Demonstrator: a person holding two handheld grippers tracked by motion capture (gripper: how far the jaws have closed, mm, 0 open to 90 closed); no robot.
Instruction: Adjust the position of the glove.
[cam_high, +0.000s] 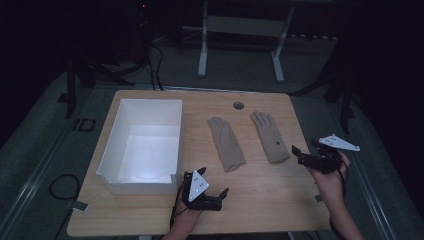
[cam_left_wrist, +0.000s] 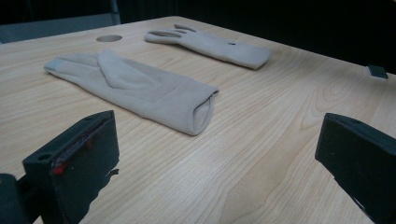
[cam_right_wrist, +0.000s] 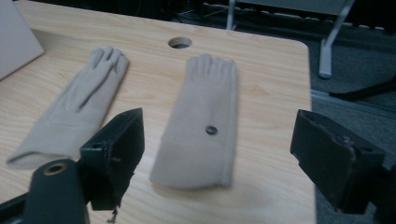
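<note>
Two beige gloves were observed lying flat on the wooden bench, well apart from each other, fingers directed toward the far edge. The left glove was recorded at mid-bench, just right of a white open box; its thumb was seen folded across the palm in the left tool view. The right glove was noted nearer the bench's right edge, with a small dark dot, possibly a button, on its cuff half. A round hole in the bench was seen beyond and between the gloves.

The left tool was held low near the front edge, just right of the box's near corner, its jaws set wide apart with nothing between them. The right tool was held at the right edge, just beside the right glove's cuff, its jaws likewise spread wide and empty. A white frame was seen on the floor beyond the bench.
</note>
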